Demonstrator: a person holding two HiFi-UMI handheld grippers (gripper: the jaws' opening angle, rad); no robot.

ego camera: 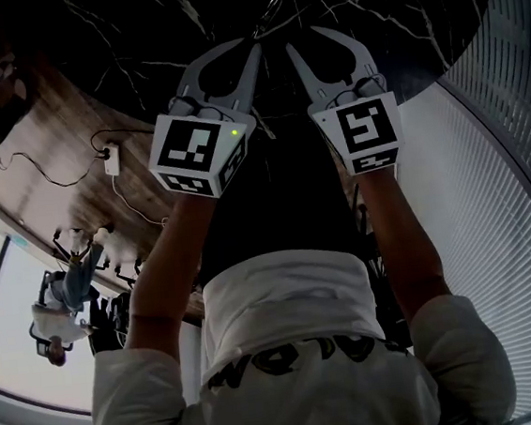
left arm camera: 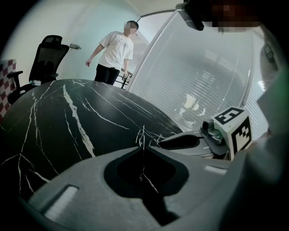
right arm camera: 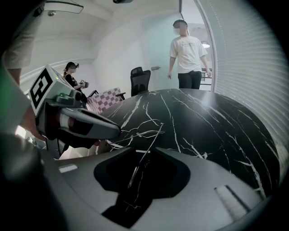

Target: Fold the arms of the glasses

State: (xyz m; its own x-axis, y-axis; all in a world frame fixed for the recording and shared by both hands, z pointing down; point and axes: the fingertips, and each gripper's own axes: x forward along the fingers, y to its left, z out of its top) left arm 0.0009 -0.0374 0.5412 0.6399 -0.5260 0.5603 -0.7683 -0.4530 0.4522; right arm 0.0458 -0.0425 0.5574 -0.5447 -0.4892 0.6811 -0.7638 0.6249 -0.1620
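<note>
Reaching both forearms (ego camera: pixel 171 254) straight out over table (ego camera: pixel 396 14); pinching glasses (right arm camera: pixel 137 134) with left hand-held gripper (ego camera: pixel 250 48), right hand-held gripper (ego camera: pixel 304 39) half open astride one temple (right arm camera: pixel 154 140), clear only in right gripper view.

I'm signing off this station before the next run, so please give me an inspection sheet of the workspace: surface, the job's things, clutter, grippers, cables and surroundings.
Surface: black marble table with white veins.
Job's things: thin wire glasses on the table between the two grippers, arm not yet folded.
Clutter: nothing seen.
Grippers: left gripper shut, apparently on the glasses frame; right gripper open, with a glasses arm running between its jaws, not pinched.
Cables: white plug with its cable on the wooden floor.
Surroundings: standing person, seated person, office chair, window blinds.
</note>
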